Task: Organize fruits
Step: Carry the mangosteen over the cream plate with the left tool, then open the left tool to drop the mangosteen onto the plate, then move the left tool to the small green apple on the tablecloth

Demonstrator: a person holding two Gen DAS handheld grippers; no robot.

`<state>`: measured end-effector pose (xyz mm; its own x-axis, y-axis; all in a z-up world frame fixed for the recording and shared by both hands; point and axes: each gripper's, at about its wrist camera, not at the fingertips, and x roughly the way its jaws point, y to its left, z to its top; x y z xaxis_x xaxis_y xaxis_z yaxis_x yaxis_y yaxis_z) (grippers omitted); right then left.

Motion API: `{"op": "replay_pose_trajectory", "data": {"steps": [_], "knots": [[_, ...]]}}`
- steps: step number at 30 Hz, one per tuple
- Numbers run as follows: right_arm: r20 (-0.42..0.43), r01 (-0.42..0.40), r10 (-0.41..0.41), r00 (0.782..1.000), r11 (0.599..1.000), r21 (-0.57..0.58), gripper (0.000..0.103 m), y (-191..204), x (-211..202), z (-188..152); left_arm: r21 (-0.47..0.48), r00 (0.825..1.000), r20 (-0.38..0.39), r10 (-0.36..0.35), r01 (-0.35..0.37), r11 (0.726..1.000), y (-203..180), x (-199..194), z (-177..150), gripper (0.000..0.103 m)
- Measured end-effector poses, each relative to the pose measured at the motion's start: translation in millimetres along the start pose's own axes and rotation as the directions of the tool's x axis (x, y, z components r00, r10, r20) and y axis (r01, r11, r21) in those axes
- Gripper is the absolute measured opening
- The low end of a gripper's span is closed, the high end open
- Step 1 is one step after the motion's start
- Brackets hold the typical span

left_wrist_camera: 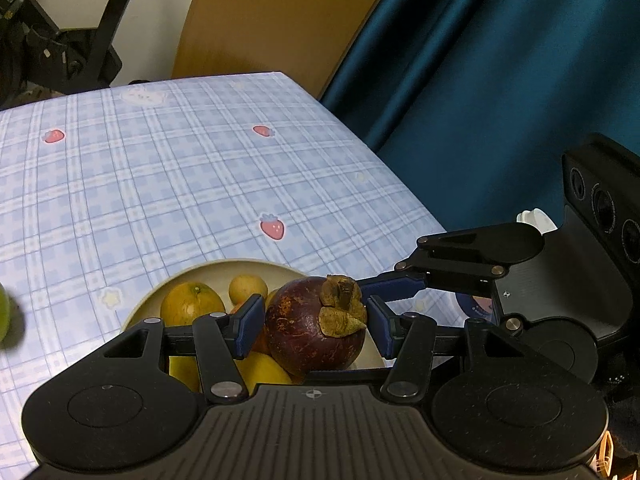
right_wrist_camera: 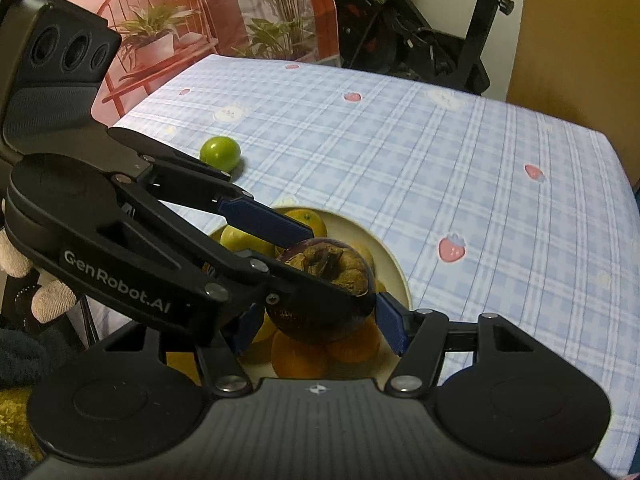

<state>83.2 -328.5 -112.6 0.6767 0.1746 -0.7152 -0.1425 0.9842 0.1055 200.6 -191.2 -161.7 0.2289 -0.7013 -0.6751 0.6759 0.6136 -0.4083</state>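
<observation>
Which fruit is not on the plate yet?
The green fruit: it sits alone on the tablecloth, apart from the plate that holds the yellow and orange ones, with the mangosteen above it.

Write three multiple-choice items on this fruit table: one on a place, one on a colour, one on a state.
1. Where is the green fruit?
A. On the plate
B. On the tablecloth, apart from the plate
C. Between fingers

2. What colour are the finger pads?
A. Blue
B. Red
C. White

3. How is the dark purple fruit?
A. Lying on the tablecloth
B. Cut in half
C. Whole, between fingers above the plate

Answers:
1 B, the green fruit sits alone on the tablecloth, away from the plate.
2 A, the fingers carry blue pads.
3 C, the dark purple fruit sits uncut in the left gripper over the plate.
</observation>
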Motion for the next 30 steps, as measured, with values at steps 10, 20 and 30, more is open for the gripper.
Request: {"op": "replay_pose_trajectory", "data": {"steps": [10, 20, 30], "knots": [[0.002, 0.011, -0.011, 1.0, 1.0, 0.019, 0.066, -3, 5, 1, -0.019, 0.999, 0.035, -0.008, 0.008, 1.0, 0, -18, 2, 0.06], [0.048, 0.074, -0.073, 0.996, 0.997, -0.016, 0.079, 6, -2, 5, -0.065, 0.994, 0.112, 0.002, 0.005, 0.998, 15, -44, 6, 0.066], [0.166, 0.043, -0.036, 0.985, 0.998, -0.037, 0.079, 23, -12, 27, -0.072, 0.968, 0.217, 0.127, -0.114, 0.991, 59, -102, 6, 0.066]]}}
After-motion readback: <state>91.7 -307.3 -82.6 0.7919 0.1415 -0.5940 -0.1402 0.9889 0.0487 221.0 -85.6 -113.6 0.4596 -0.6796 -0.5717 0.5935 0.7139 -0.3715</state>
